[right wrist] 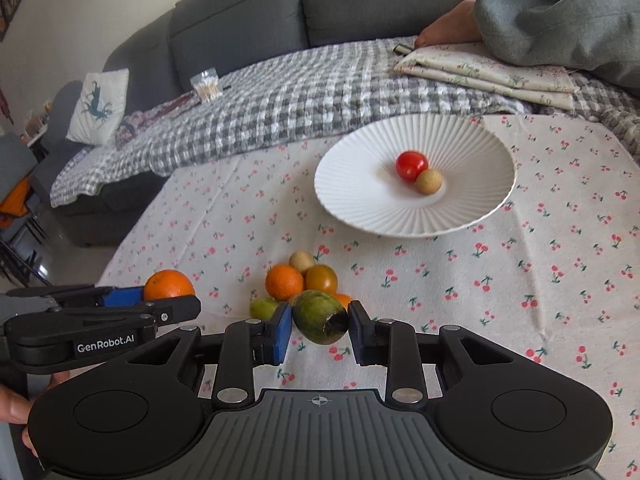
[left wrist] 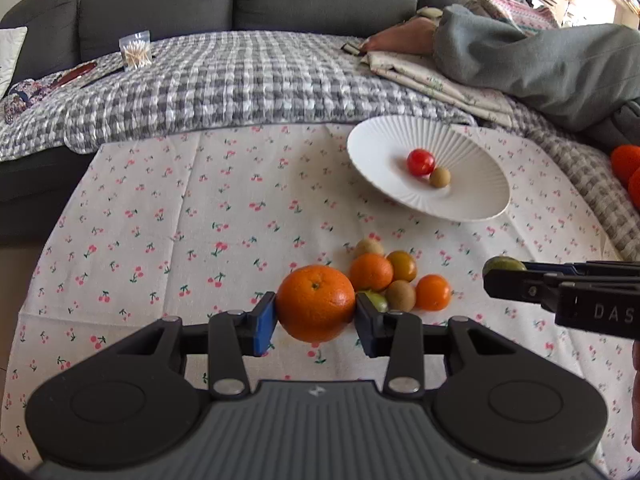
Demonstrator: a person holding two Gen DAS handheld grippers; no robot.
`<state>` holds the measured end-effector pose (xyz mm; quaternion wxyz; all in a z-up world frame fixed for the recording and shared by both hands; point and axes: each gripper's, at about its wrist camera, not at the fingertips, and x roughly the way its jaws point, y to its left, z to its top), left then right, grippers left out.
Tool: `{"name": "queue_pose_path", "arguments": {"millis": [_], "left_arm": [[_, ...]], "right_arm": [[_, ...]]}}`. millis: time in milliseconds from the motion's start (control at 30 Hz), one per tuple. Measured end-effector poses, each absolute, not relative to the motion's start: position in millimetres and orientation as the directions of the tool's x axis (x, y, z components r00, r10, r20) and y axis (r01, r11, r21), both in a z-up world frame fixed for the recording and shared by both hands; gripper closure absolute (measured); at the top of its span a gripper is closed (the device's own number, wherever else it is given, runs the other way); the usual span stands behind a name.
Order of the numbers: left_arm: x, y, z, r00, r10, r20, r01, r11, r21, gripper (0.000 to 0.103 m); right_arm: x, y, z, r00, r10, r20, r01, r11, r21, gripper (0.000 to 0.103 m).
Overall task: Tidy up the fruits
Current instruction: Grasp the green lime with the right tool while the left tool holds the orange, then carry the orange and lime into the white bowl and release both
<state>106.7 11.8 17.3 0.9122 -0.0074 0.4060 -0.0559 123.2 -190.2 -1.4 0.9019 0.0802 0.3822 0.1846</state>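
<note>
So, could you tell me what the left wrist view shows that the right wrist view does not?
Only the left wrist view shows the left gripper head-on, clamped on the large orange, plus bright orange objects at the right edge. Only the right wrist view shows the right gripper head-on, clamped on the green fruit, and the deer-print pillow. Both share the white plate holding a red tomato and a tan fruit, the loose fruit pile and the cherry-print cloth.

White ribbed plate [right wrist: 480, 148], cherry-print cloth [left wrist: 180, 220], grey-white checked blanket [left wrist: 240, 76], orange orange [left wrist: 316, 302], green fruit [right wrist: 318, 314].
</note>
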Motion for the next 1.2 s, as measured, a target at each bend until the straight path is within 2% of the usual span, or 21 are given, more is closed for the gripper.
{"name": "queue_pose_path", "arguments": {"millis": [333, 633, 833, 1067, 1200], "left_arm": [[77, -20, 80, 0.684, -0.110, -0.721, 0.097, 0.993, -0.060, 0.063], [70, -39, 113, 0.693, -0.160, -0.703, 0.160, 0.985, -0.066, 0.063], [75, -23, 104, 0.695, -0.211, -0.687, 0.201, 0.975, -0.096, 0.063], [90, 2, 112, 0.712, -0.209, -0.671, 0.212, 0.974, -0.079, 0.063], [101, 1, 115, 0.713, -0.247, -0.657, 0.248, 0.964, -0.093, 0.063]], "right_arm": [[114, -243, 43, 0.712, 0.395, -0.580, -0.192, 0.905, 0.380, 0.074], [104, -266, 56, 0.739, 0.337, -0.583, -0.120, 0.918, 0.378, 0.074], [102, -256, 64, 0.750, 0.294, -0.592, -0.083, 0.931, 0.357, 0.074], [105, -238, 85, 0.745, 0.210, -0.633, -0.023, 0.957, 0.290, 0.074], [104, -230, 107, 0.763, 0.204, -0.613, -0.066, 0.969, 0.240, 0.074]]}}
